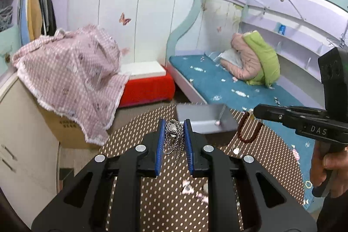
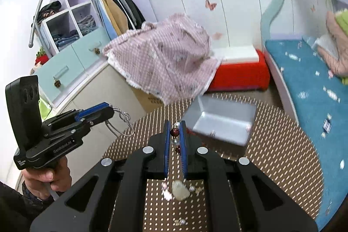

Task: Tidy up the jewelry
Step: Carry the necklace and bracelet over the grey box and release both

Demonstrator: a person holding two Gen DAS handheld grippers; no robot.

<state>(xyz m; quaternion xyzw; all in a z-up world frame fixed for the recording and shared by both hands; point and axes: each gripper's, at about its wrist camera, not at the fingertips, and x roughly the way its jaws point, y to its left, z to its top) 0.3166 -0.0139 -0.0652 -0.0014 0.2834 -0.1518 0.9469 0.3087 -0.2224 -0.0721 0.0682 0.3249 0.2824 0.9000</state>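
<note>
My left gripper (image 1: 173,125) is shut on a bunched silver ball-chain necklace (image 1: 173,138), held above the brown dotted table (image 1: 139,140); the chain also hangs from it in the right wrist view (image 2: 121,123). My right gripper (image 2: 175,126) is shut on a dark red bead bracelet (image 2: 174,132) with a pale bead; its loop dangles from the tips in the left wrist view (image 1: 248,129). A grey open tray (image 1: 204,117) sits on the table just beyond both grippers, also in the right wrist view (image 2: 224,121). Small loose jewelry pieces (image 2: 179,190) lie on the table below.
A pink checked cloth (image 1: 71,75) covers a cardboard box left of the table. A red-and-white stool (image 1: 148,84) stands behind. A blue mat (image 1: 228,82) with pillows lies under the bunk bed at right. A cream cabinet (image 1: 24,136) is at far left.
</note>
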